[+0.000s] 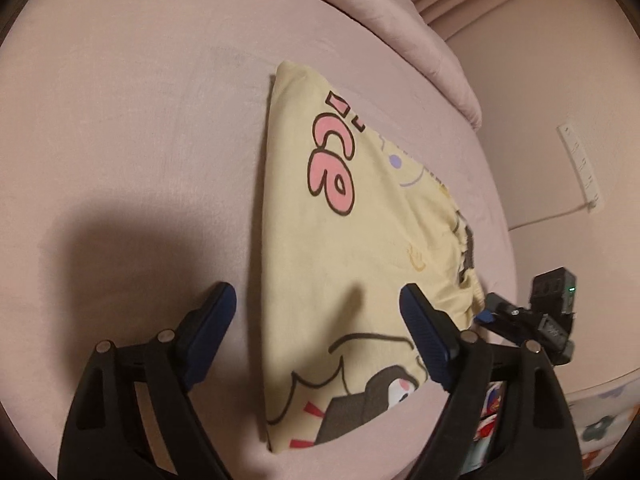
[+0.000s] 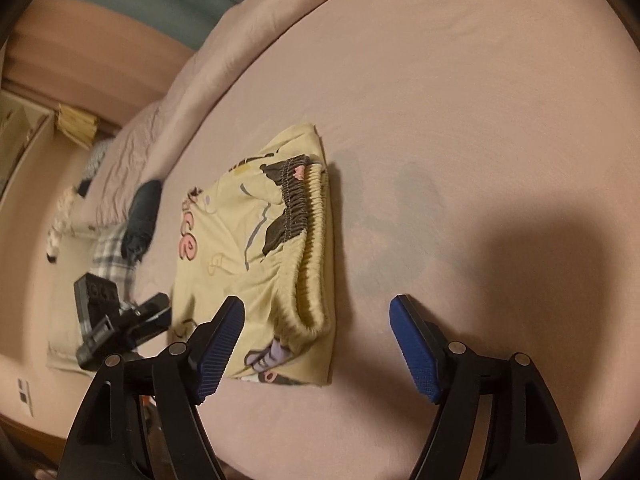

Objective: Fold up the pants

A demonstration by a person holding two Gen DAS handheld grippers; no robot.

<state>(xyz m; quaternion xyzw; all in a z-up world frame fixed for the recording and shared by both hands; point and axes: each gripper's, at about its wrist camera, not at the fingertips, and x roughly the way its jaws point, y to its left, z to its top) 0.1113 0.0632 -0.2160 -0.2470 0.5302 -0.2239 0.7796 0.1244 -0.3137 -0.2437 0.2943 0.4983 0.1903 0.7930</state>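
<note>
Tool L [image 1: 318, 308]: released, jaws wide, nothing gripped; we hover it over the folded edge nearest us.
Tool R [image 2: 316, 320]: released too, at the waistband [image 2: 304, 232] side, w/ the elastic end lying between its jaws, untouched.
Pants [image 1: 340, 248]: folded compact, mid bed [image 1: 140, 120], flat.
Why: we judge the fold done, so both let go.
</note>
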